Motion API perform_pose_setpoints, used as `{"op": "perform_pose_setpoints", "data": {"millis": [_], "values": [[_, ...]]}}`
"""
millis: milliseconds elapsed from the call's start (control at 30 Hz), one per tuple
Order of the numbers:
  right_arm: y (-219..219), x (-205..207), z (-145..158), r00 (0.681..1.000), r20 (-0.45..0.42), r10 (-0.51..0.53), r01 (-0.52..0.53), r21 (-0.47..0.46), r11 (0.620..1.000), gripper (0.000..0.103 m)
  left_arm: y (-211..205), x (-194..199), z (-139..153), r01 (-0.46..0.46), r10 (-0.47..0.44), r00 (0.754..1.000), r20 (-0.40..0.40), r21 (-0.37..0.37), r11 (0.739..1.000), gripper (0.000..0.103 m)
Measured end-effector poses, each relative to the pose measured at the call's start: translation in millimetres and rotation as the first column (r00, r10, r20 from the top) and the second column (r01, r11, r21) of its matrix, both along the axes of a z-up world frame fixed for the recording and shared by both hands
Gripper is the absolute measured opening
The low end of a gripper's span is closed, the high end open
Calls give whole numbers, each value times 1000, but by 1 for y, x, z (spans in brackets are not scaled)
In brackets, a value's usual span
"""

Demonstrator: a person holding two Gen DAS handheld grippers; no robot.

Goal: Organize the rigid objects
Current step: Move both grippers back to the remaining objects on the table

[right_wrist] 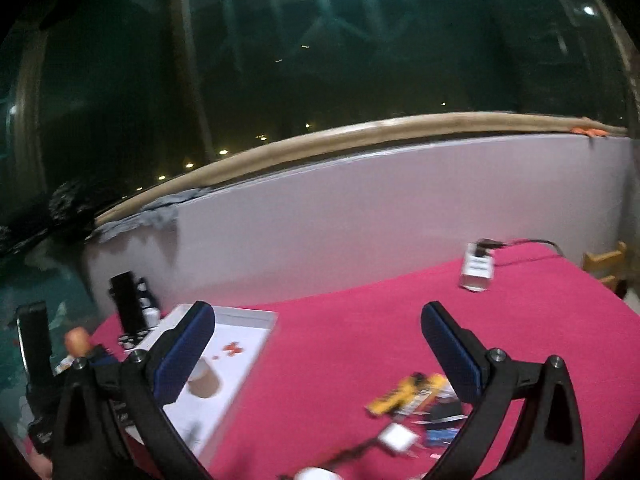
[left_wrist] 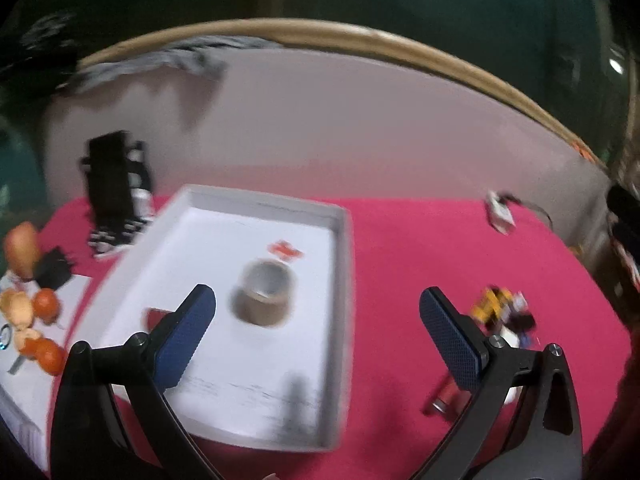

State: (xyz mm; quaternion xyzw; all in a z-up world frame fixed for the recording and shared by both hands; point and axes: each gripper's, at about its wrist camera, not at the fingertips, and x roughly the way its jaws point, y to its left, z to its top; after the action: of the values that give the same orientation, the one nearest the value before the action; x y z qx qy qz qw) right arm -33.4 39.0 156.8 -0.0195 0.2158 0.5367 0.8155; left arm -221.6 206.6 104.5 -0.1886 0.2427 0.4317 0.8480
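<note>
Left wrist view: left gripper spread wide with nothing held, hovering over a white tray on the pink cloth, a brown tape roll standing inside the tray near its middle, a blurred pile of small items at 3 o'clock from the tray. Right wrist view: right gripper equally wide and empty, tray and tape roll at 9 o'clock, yellow-and-black item among the pile at 5 o'clock, a small white box at 1 o'clock near the wall.

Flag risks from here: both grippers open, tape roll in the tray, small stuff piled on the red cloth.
1. The pile of small items is tightly clustered, so the right gripper may nudge neighbours while taking one.
2. A thin cable trails by that pile; a lift could snag it.
3. The tape roll lies flat in the white tray, yet could be knocked by later placements.
</note>
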Motion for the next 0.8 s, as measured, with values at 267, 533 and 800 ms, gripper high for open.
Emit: {"op": "perform_pose_setpoints", "data": {"millis": [267,533,800], "values": [[-37,52,-36,989,-69,-134,126,-99,987,103,-52,60,-37,300,-305,951,-54,-86,950,103],[-60,77,-80,989,-114,-99,71,-231,970,103,-85,96,-63,424,-431,888,-158,-77,902,102],[-50,41,-127,981,-140,135,-181,-414,892,103,-82,103,-73,421,-427,884,-191,-76,904,95]]}}
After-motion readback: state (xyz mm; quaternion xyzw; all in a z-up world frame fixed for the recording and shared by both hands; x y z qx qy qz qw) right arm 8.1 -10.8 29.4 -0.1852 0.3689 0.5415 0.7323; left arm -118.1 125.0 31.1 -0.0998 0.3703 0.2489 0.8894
